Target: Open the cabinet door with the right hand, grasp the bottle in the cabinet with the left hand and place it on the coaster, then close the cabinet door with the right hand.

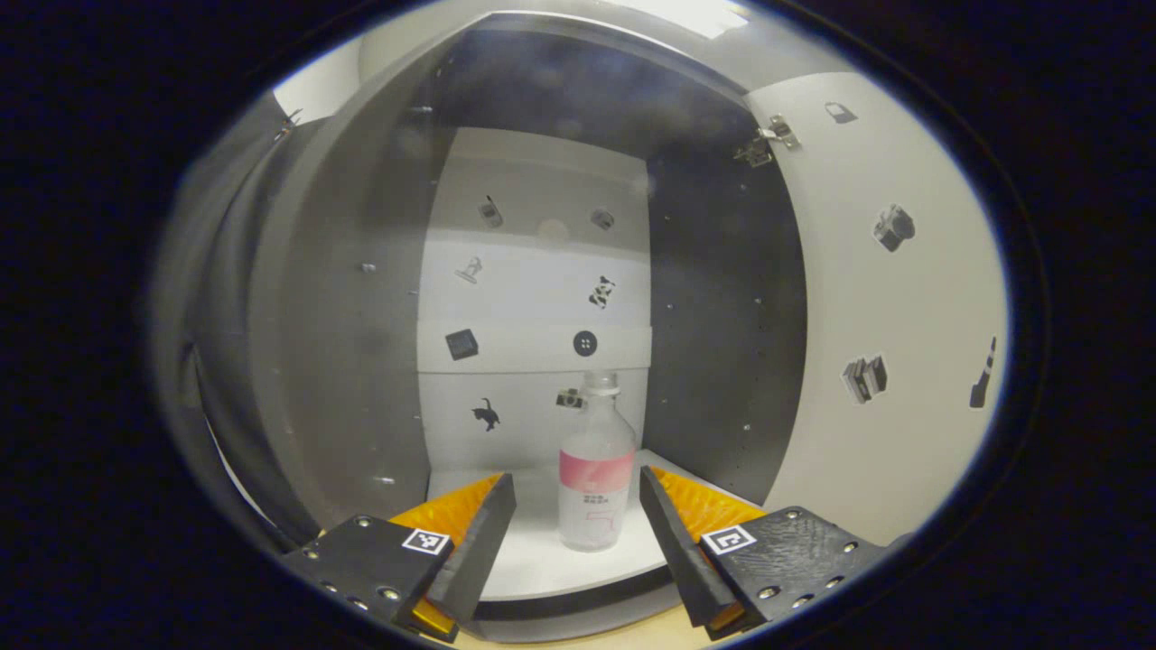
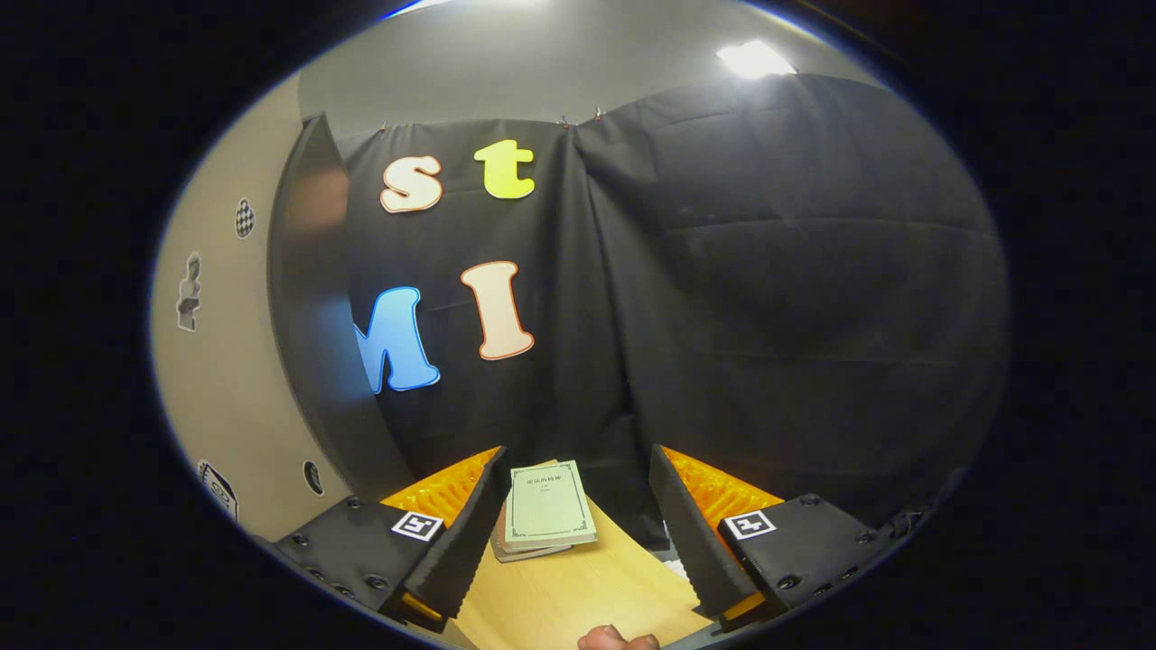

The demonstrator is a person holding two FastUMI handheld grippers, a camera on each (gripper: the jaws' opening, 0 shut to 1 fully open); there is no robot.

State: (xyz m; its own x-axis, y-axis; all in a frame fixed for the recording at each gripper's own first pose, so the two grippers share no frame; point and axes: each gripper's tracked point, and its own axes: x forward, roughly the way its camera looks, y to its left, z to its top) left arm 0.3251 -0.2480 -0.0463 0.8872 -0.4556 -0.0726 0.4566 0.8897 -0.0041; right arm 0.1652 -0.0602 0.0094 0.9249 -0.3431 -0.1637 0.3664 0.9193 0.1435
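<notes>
Left gripper view: cabinet door (image 1: 890, 298) is swung open, and I see the bottle (image 1: 595, 469) upright on the cabinet floor (image 1: 533, 560), framed between my left gripper's (image 1: 578, 515) spread fingers but untouched, so I judge the grasp step is in hand. Next I need to push in and pinch the body. Right gripper (image 2: 578, 515) hangs open, empty, over the worktop (image 2: 578, 587) near some booklets (image 2: 546, 515).

Each hand-held gripper (image 1: 578, 533) (image 2: 578, 533) has black screw-studded finger mounts bearing square black-and-white markers, with ribbed orange inner faces.
</notes>
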